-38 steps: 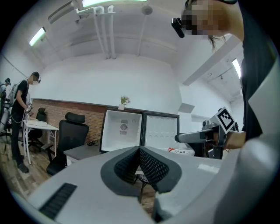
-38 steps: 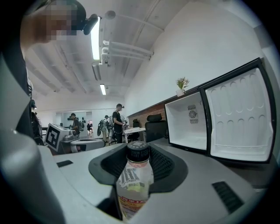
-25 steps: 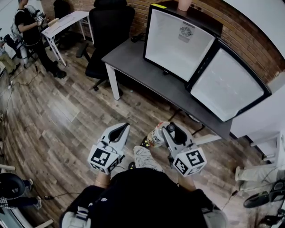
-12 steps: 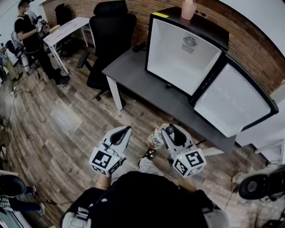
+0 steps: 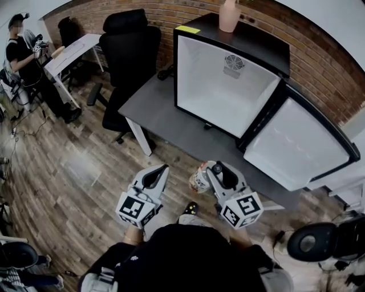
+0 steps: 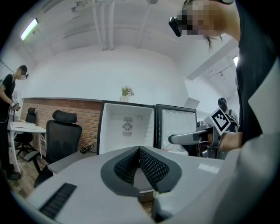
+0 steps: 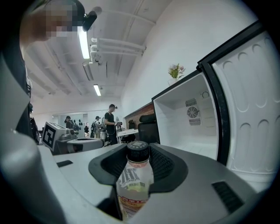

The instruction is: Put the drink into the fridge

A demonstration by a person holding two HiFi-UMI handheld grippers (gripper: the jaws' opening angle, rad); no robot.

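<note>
The right tool (image 7: 139, 152) clamps the drink bottle (image 7: 133, 181), its long axis along the jaws, cap forward, above the wooden floor (image 5: 68, 171) before the open fridge (image 5: 228, 91) on the dark worktop (image 5: 154, 111). The left tool (image 6: 139, 152) is pinched closed, empty.

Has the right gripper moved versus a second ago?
Yes. The right gripper, shut on the drink bottle, has come closer to the desk and the open fridge.

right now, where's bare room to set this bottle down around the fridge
The fridge interior looks bare, between its left wall and the open door. The table is bare left of the fridge, up to a cable by the brick wall. A vase takes the fridge top's back edge.
</note>
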